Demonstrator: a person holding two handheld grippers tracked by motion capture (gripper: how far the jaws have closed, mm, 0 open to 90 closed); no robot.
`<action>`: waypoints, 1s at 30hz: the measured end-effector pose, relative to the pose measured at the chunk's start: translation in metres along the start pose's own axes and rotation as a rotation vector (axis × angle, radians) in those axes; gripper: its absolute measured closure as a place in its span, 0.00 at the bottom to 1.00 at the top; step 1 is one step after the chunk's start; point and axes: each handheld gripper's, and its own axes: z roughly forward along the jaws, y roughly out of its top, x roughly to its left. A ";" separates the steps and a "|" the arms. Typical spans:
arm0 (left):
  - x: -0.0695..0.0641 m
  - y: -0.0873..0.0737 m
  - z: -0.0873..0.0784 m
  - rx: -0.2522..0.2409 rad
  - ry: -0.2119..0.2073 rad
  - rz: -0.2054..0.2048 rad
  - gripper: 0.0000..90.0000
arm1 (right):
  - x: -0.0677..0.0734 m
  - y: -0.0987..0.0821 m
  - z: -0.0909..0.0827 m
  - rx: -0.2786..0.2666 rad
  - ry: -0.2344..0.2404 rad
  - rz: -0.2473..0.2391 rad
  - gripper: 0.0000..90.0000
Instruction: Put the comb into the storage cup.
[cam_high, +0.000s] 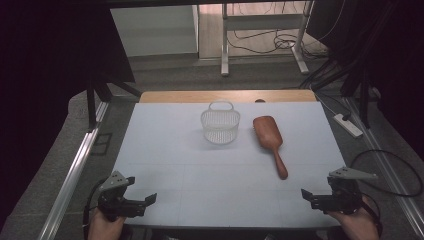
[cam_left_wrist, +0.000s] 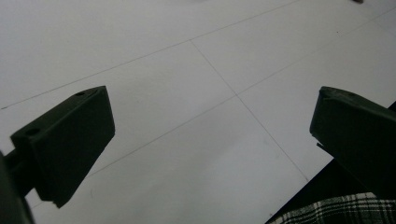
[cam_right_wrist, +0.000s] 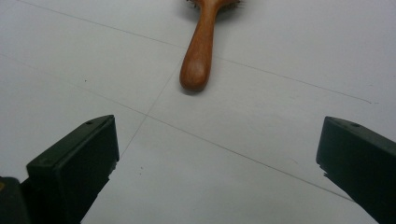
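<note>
Here the wooden hairbrush (cam_high: 270, 141) is seen lying flat on the white table (cam_high: 175, 165), its handle pointing toward the right gripper (cam_high: 306, 195), well apart from it. A white mesh basket (cam_high: 220, 125) stands just beside the brush head (perhaps plastic). Both the right and the left gripper (cam_high: 148, 201) are held wide open, empty.

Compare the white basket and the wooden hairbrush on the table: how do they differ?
The basket is white, perforated and stands upright with its handle at the far rim; the hairbrush is solid brown wood and lies flat. The basket is round and squat; the hairbrush is long, its handle pointing toward the right gripper. Both rest untouched on the table.
</note>
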 end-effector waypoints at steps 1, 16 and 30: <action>0.000 0.000 0.000 0.000 -0.002 0.000 0.00 | 0.000 0.000 0.000 0.000 -0.002 0.001 0.00; 0.000 -0.001 -0.001 -0.007 -0.009 0.007 0.01 | 0.004 0.005 0.003 0.016 0.020 -0.053 0.00; 0.001 -0.002 -0.001 -0.011 -0.011 -0.004 0.01 | 0.003 0.014 0.007 0.013 0.077 -0.066 0.00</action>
